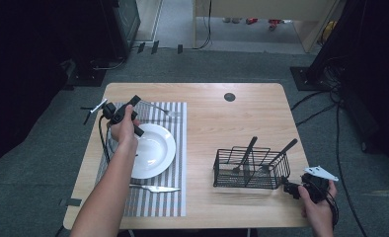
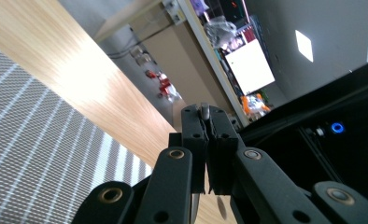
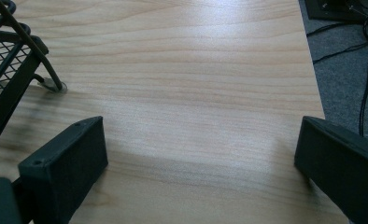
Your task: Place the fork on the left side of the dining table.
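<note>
My left gripper [image 1: 137,100] hovers over the far left part of the striped placemat [image 1: 175,197], just beyond the white plate [image 1: 155,153]. Its jaws are shut on the handle of a metal fork [image 1: 159,108], whose tines point right over the mat. In the left gripper view a thin grey sliver of the fork [image 2: 203,110] shows between the closed jaws of the left gripper [image 2: 205,116]. A knife [image 1: 155,188] lies on the mat in front of the plate. My right gripper [image 1: 287,185] rests low at the table's near right, open, beside the black wire basket [image 1: 222,170]; bare wood lies between the jaws of the right gripper [image 3: 196,154].
The basket holds two black-handled utensils [image 1: 249,148] leaning right; its corner [image 3: 14,60] shows in the right gripper view. A round black grommet [image 1: 229,97] sits at the table's far middle. Cables [image 1: 326,98] lie on the floor to the right.
</note>
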